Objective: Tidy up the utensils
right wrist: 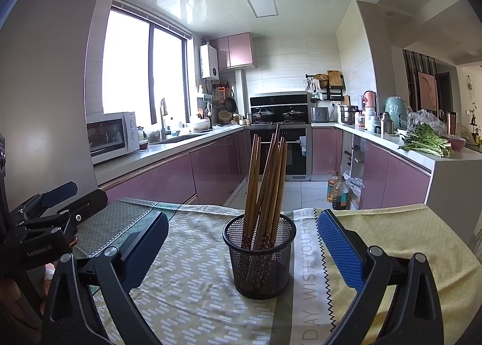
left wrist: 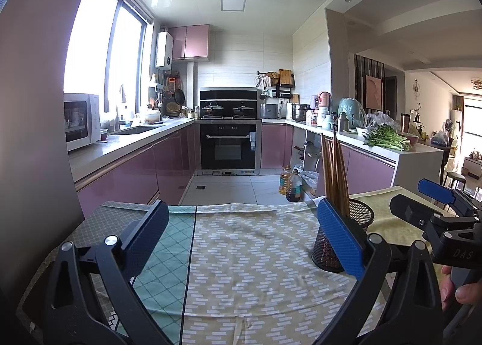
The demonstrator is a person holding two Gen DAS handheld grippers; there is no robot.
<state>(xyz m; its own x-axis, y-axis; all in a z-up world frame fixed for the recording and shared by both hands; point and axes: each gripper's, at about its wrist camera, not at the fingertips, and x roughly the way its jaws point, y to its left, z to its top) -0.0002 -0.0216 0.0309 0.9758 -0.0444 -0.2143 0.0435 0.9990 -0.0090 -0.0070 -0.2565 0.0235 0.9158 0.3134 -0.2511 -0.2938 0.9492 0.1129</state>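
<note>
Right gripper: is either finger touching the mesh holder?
Apart. The right wrist view shows tablecloth between both fingers and the mesh holder; the jaws stand open.

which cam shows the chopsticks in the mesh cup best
The right wrist view: the chopsticks and mesh cup sit centred and unblocked between open fingers. In the left wrist view they stand off to the right, the cup partly hidden behind a blue finger pad.

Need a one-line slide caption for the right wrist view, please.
Open right claw faces a black mesh holder of wooden chopsticks on the patterned tablecloth.
</note>
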